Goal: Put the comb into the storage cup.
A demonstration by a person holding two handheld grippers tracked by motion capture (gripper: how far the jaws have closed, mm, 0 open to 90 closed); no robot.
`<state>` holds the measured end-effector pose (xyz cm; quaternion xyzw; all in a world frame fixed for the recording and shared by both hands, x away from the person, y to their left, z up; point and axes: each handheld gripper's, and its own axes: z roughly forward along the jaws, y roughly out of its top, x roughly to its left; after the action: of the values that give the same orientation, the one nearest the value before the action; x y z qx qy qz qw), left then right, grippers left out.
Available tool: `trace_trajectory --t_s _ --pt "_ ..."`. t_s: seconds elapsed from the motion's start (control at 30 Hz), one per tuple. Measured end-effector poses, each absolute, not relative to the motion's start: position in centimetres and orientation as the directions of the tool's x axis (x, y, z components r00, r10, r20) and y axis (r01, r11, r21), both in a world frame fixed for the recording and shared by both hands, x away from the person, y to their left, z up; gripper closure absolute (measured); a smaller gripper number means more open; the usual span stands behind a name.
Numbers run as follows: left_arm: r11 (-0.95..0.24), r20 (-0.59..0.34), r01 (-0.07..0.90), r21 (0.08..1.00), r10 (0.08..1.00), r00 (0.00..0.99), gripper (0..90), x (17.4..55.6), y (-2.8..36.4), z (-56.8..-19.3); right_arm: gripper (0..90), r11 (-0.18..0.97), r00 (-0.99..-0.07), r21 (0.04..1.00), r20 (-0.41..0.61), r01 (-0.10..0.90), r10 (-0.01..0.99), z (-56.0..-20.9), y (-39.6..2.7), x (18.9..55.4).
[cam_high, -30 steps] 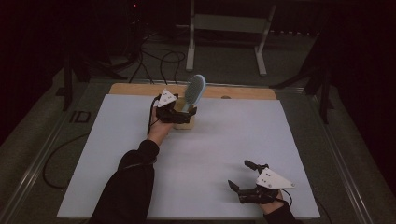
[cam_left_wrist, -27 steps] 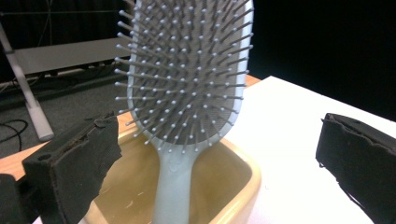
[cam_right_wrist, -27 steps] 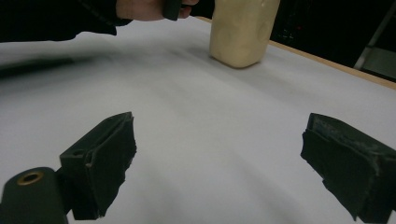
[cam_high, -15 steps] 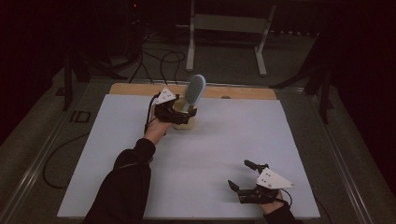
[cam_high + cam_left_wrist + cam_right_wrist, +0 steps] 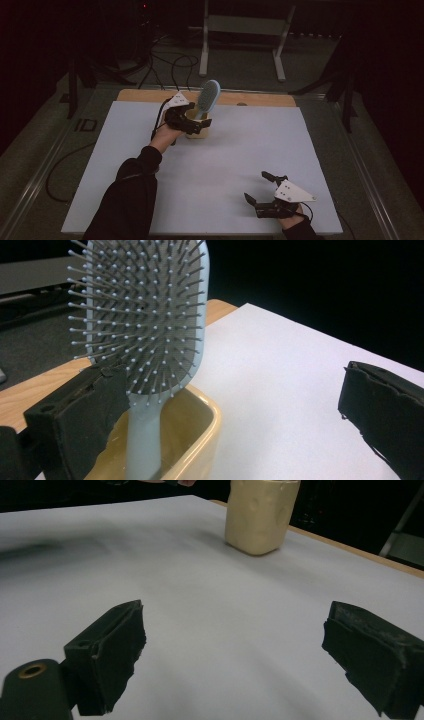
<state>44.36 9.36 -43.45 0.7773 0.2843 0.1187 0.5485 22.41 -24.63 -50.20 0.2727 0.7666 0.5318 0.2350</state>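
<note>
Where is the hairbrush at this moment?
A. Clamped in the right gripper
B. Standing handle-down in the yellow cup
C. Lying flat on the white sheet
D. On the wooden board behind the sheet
B: the hairbrush stands upright with its handle down inside the yellow cup, beside the open left gripper.

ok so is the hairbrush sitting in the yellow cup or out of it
In. The hairbrush stands handle-down inside the yellow cup, bristle head rising above the rim. The left gripper is open beside it, jaws wide apart.
</note>
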Motion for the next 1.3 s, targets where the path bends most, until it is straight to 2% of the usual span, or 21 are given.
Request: trace_trajectory --t_s 0.53,1.3 --pt "-0.266 -0.121 0.314 0.911 0.556 0.822 0.0 42.3 12.3 -42.3 9.3 0.292 -0.741 0.942 -0.078 0.164 0.667 -50.2 -24.4 22.4" --pt "-0.292 -0.097 0.316 0.903 0.577 0.811 0.0 38.6 16.7 -42.6 9.3 0.301 -0.739 0.940 -0.088 0.161 0.668 -50.1 -24.3 22.4"
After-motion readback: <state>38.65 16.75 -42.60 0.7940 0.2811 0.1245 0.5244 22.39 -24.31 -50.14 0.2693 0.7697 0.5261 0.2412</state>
